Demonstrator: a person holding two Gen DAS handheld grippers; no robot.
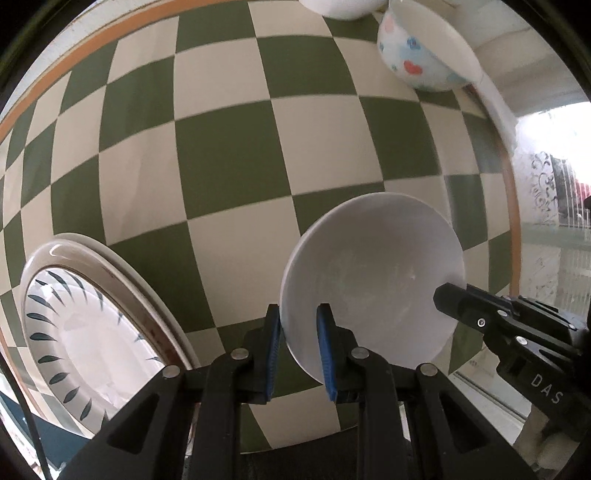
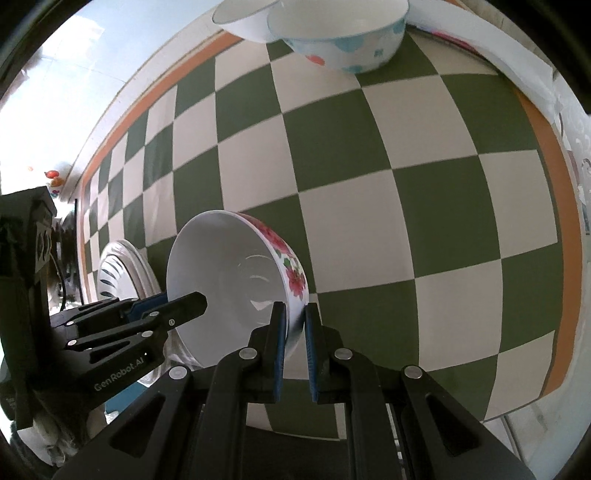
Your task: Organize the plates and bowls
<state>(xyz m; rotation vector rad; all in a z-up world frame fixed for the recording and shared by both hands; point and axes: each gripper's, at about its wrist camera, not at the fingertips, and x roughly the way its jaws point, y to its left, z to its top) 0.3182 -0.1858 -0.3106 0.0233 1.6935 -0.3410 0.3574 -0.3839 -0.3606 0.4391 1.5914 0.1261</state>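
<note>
We note, far left in the left wrist view, a stack of plates [image 1: 92, 332] with dark leaf marks on the rim, lying on the green-and-cream checked tabletop [image 1: 229, 147]. Just right of it, the left claw [image 1: 297, 349] is clamped narrow on the near rim of a white bowl [image 1: 369, 280] with red flowers outside. The right claw [image 2: 295, 345] pinches the opposite rim of this same bowl, so both carry it, tilted, above the tabletop. At the far edge we see 2 more bowls touching: a plain white bowl [image 2: 245, 18] and, right of it, a bowl with blue and pink spots [image 2: 343, 40].
</note>
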